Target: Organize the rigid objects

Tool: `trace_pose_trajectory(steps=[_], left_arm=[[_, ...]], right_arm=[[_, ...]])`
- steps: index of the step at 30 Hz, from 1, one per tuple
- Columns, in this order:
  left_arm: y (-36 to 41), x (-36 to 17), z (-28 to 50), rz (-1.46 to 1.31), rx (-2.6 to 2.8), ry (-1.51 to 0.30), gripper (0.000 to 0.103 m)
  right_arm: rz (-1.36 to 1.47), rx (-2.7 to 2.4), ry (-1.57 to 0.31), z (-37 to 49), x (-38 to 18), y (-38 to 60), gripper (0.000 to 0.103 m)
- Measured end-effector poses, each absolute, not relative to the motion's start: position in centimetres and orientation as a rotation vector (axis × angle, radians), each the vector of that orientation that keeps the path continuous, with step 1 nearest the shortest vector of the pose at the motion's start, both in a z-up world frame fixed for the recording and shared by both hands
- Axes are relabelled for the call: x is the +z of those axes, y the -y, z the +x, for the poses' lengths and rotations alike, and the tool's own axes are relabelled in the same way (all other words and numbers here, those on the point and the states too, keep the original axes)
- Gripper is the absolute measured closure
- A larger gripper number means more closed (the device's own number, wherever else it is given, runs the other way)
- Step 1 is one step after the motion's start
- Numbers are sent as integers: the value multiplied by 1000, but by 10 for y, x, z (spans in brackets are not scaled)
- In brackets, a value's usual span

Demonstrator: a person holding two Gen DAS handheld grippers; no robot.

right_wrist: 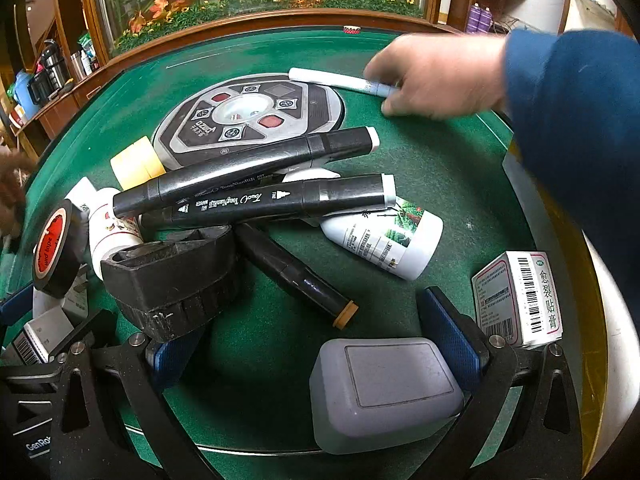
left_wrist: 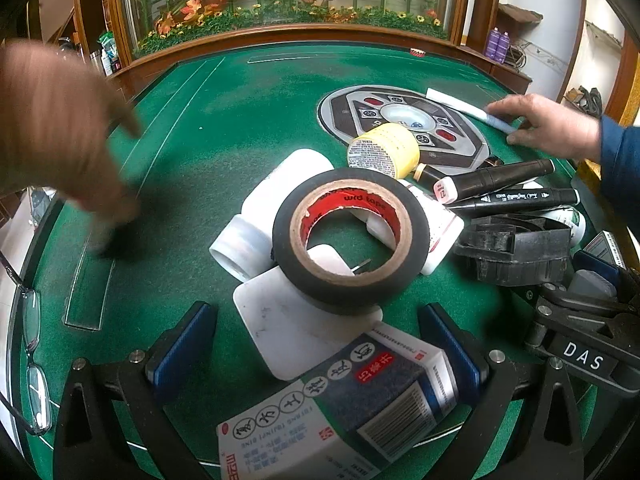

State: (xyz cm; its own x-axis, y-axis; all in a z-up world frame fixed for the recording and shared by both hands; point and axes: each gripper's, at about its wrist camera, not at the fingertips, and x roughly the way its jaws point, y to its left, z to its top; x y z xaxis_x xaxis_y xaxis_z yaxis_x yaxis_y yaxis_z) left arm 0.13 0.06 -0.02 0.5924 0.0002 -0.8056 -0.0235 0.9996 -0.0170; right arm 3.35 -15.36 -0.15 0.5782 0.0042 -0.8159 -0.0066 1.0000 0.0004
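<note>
We see a counter [left_wrist: 240,120] of matt green felt rimmed in glossy wood. The black tape roll [left_wrist: 352,236] looks matt on a cardboard core, the markers [right_wrist: 256,164] are glossy black plastic, and the medicine box [right_wrist: 520,300] is smooth printed card.

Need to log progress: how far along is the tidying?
Barely started. A hand places a white pen apart at the far side. Both grippers are open and hold nothing. The black tape roll, markers and bottles lie in a jumbled pile.
</note>
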Motion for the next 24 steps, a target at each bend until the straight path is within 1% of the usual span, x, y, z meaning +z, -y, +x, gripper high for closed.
trace_pose_trajectory(steps=[24], left_arm=[[1,0,2,-27,13,-936,0]], right_arm=[[-3,5,-954,33,-1,154,0]])
